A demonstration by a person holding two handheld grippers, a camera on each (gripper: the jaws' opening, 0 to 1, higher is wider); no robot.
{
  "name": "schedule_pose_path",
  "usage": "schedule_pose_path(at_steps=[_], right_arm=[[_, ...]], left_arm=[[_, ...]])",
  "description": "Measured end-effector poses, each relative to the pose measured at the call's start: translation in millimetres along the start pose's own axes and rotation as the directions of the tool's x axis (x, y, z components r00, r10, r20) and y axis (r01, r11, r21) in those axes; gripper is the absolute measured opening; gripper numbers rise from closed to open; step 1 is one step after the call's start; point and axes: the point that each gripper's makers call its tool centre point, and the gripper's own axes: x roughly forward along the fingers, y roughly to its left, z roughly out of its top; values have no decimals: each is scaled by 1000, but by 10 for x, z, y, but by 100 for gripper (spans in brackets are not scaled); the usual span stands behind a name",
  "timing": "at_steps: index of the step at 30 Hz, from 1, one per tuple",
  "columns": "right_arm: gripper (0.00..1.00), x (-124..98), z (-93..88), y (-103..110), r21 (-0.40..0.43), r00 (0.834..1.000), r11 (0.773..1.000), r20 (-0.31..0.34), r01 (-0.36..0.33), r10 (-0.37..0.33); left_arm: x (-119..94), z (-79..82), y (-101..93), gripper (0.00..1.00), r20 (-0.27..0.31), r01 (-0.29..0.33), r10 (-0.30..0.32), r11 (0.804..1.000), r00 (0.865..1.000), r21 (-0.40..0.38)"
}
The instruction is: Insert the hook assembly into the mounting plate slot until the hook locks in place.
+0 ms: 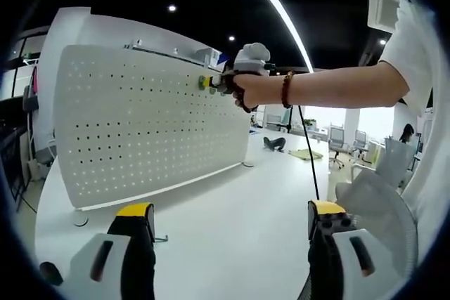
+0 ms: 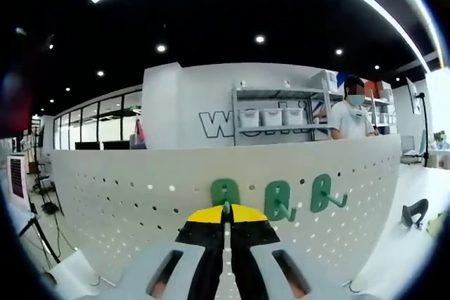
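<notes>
Right claw (image 2: 226, 217) pinching green plastic hook (image 2: 225, 193) against white perforated pegboard (image 2: 126, 194); left claw (image 1: 228, 223) open

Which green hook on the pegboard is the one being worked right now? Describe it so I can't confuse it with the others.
Find the white pegboard standing on the table, then the row of three green hooks near its top edge. The target hook is the leftmost, directly above the right gripper, whose shut yellow tips meet at its base. The middle hook and right hook hang free, untouched.
</notes>
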Motion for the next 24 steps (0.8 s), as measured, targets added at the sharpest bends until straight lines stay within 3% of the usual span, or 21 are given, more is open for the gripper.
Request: schedule_pose_path(at_steps=[1, 3, 10, 14, 15, 24], right_arm=[[0, 4, -29, -1, 27, 1000, 1000, -9, 6, -5], [0, 12, -45, 6, -9, 1000, 1000, -8, 10, -10], [0, -14, -66, -3, -19, 1000, 1000, 16, 25, -24], [1, 19, -133, -6, -51, 999, 998, -11, 30, -31], [1, 26, -96, -5, -51, 1000, 998, 19, 24, -24], [1, -4, -99, -15, -61, 1000, 998, -4, 15, -16]], left_arm=[[3, 3, -2, 92, 3, 1, -1, 1000, 1000, -6], [6, 4, -2, 92, 4, 2, -2, 1000, 1000, -9], [-19, 4, 28, 92, 5, -7, 7, 1000, 1000, -8], [-27, -6, 28, 92, 4, -8, 8, 1000, 1000, -10], [-26, -7, 26, 92, 4, -8, 8, 1000, 1000, -11], [-22, -5, 27, 91, 6, -8, 9, 1000, 1000, -13]])
